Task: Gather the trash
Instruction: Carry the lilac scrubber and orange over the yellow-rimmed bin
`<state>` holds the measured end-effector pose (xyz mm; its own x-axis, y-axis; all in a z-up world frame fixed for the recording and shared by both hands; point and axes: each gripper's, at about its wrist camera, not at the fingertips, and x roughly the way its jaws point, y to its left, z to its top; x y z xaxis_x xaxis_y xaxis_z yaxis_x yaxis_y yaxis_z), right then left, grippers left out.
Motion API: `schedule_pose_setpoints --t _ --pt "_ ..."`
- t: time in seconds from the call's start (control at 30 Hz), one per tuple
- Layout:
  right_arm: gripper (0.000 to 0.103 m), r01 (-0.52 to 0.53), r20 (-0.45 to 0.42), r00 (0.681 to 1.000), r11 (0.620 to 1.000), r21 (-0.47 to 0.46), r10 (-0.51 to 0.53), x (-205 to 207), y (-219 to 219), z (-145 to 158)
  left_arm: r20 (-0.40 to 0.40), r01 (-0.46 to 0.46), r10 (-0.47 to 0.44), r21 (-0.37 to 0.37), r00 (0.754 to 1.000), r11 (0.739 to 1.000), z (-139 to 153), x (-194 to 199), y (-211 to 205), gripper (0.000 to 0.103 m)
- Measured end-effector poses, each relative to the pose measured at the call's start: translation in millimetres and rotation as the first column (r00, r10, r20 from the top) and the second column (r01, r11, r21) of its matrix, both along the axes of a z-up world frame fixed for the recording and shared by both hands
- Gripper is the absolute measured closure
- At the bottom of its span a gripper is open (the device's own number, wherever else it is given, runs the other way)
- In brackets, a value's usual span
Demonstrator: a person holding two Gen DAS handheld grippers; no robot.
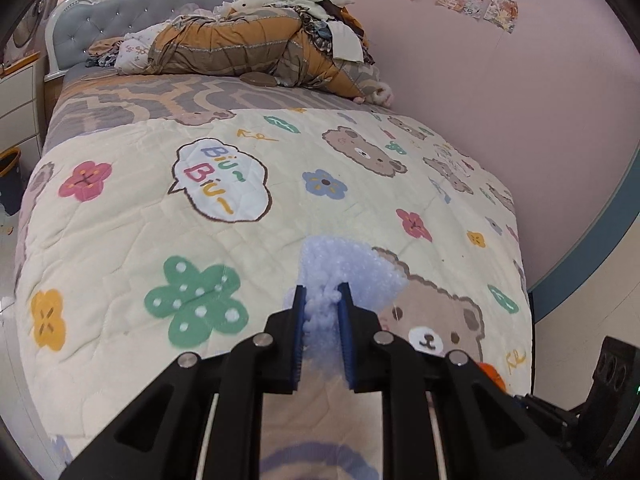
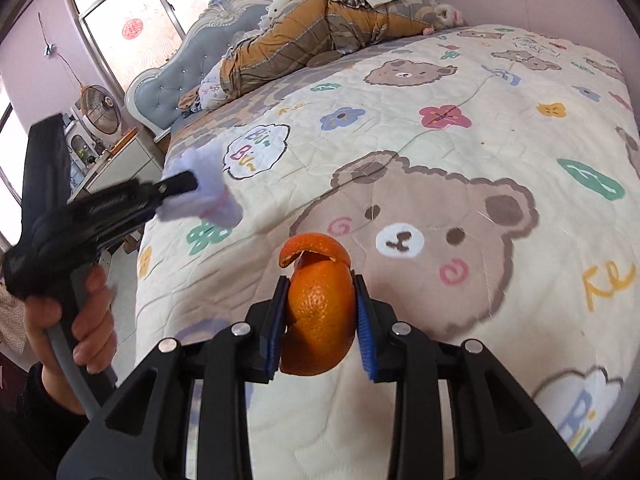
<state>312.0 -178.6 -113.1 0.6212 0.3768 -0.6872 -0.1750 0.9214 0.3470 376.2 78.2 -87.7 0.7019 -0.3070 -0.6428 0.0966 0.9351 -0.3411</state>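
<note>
My left gripper (image 1: 322,294) is shut on a pale blue-white crumpled tissue (image 1: 348,268), which bulges out past the blue pads above the bed quilt. The right wrist view shows that same left gripper (image 2: 188,184) from the side, held by a hand (image 2: 86,320), with the tissue (image 2: 204,196) hanging from its tip. My right gripper (image 2: 320,280) is shut on an orange peel (image 2: 320,312), a curled shell of rind with a torn flap at the top, lifted above the quilt. A bit of the orange peel (image 1: 492,374) shows at the lower right of the left wrist view.
A bed with a cream quilt (image 1: 240,240) printed with bears and flowers fills both views. Piled bedding and clothes (image 1: 248,48) lie by the grey headboard (image 1: 112,24). A pink wall (image 1: 520,120) runs along the right; a white dresser (image 1: 16,100) and a bin (image 1: 10,176) stand left.
</note>
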Motion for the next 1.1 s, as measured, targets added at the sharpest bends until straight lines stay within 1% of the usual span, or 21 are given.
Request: schedule_pose_setpoints --t 0.13,0.23,0.3,0.43,0.5,0.63,0.73,0.87,1.1 --pt "0.073 0.002 0.009 1.0 1.0 -0.008 -0.002 -38.0 -7.6 11.0 0.012 0.019 -0.019 0.013 1.0 1.0 5.0 -54.1 -4.0 0.089" --pt "0.073 0.013 0.017 1.0 1.0 -0.006 -0.013 -65.4 -16.2 18.4 0.024 0.036 -0.036 0.007 0.999 0.999 10.1 -87.8 -11.3 0.088" --pt "0.073 0.022 0.022 1.0 1.0 -0.012 -0.022 -82.4 -21.5 22.9 0.03 0.057 -0.057 -0.007 0.998 0.998 15.3 -103.8 -17.6 0.088" --pt "0.073 0.038 0.039 0.999 0.999 -0.02 -0.038 -114.4 -35.3 34.2 0.059 0.101 -0.1 -0.012 0.993 0.995 30.9 -135.8 -35.4 0.088" --pt "0.073 0.047 0.049 0.998 0.999 -0.018 -0.046 -127.0 -44.2 41.1 0.068 0.126 -0.123 -0.032 0.99 0.992 36.9 -150.3 -43.1 0.088" --pt "0.073 0.082 0.08 0.994 0.996 -0.027 -0.08 -152.5 -64.3 54.5 0.092 0.171 -0.166 -0.05 0.982 0.984 47.8 -175.0 -61.3 0.088" --pt "0.073 0.105 0.1 0.99 0.994 -0.02 -0.102 -171.1 -80.4 64.4 0.112 0.202 -0.196 -0.046 0.974 0.978 55.5 -191.0 -76.8 0.088" --pt "0.073 0.133 0.131 0.983 0.991 -0.011 -0.13 -192.9 -102.9 75.7 0.131 0.256 -0.25 -0.031 0.959 0.966 65.2 -208.6 -101.2 0.088" --pt "0.073 0.192 0.153 0.969 0.981 0.012 -0.192 -229.7 -146.7 86.1 0.166 0.344 -0.341 0.009 0.925 0.939 80.9 -235.2 -149.4 0.088"
